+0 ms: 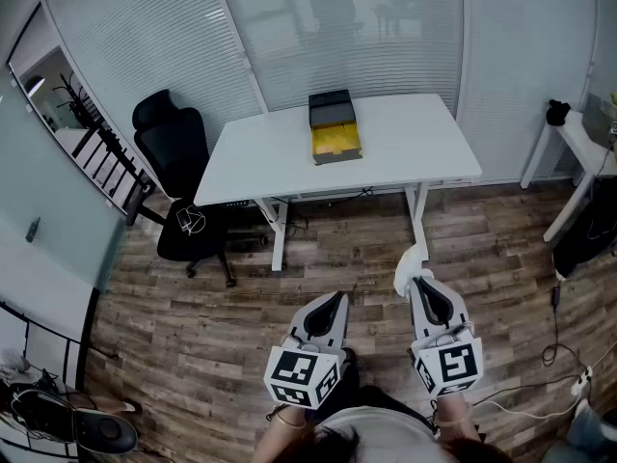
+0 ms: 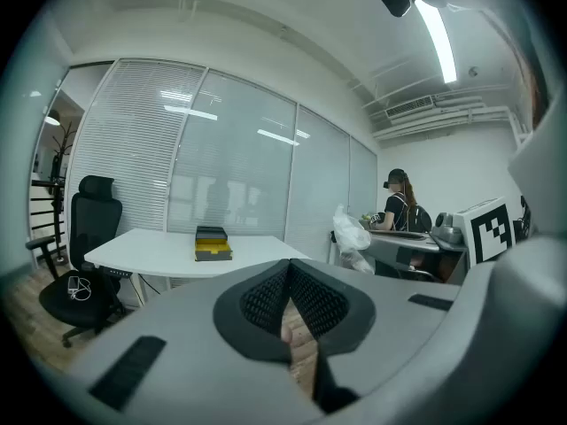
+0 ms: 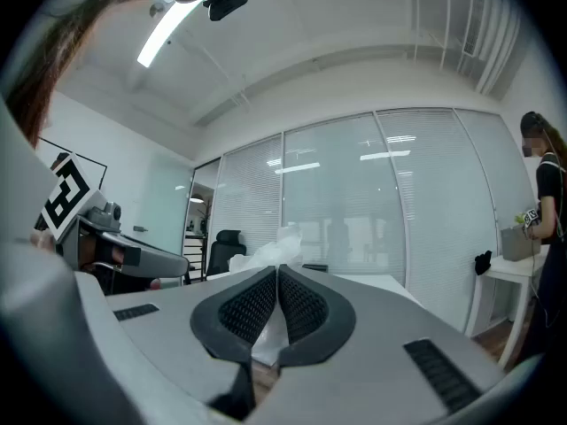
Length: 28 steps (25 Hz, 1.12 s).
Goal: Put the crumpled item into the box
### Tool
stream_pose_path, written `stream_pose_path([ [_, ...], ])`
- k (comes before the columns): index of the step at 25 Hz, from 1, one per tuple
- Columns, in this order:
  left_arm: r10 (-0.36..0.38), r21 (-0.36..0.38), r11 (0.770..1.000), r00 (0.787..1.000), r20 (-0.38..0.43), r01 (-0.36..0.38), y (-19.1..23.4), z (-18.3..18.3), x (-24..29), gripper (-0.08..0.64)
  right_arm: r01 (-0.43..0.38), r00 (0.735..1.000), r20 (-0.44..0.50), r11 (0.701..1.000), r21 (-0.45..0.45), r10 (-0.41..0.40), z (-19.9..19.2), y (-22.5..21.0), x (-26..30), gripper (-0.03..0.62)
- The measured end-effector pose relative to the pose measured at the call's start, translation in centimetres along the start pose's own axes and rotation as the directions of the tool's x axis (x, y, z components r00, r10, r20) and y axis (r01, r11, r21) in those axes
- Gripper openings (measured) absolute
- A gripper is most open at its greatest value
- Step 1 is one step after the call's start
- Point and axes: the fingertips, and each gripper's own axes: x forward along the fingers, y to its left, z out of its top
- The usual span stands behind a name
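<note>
Right gripper view shows the crumpled white item (image 3: 270,248) pinched between the jaws of the right gripper (image 3: 276,269), with its bulk sticking out past their tips. Head view places it at the front of that gripper, above the wooden floor (image 1: 193,336) and well apart from the black and yellow box (image 1: 335,128) on the white table (image 1: 415,152). The left gripper (image 2: 289,268), beside the right one, has its jaws pressed together on nothing.

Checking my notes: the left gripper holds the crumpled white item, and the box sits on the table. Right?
Not quite: the right gripper holds the crumpled item, as the right gripper view shows; the left gripper is empty. The box is on the table.
</note>
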Motion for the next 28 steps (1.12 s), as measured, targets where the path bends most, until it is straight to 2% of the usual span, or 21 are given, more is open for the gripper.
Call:
stream_pose_path([
  [15,-0.020,0.004,1.000,1.000,0.010,0.020,1.9,0.9,4.5,0.017,0.036,0.999,0.028,0.999,0.008,-0.036,0.0,-2.7,3.2,0.034],
  [28,-0.056,0.003,0.998,0.998,0.015,0.056,6.9,2.2,10.3,0.017,0.055,0.998,0.016,0.998,-0.036,-0.055,0.1,-4.3,11.1,0.034],
])
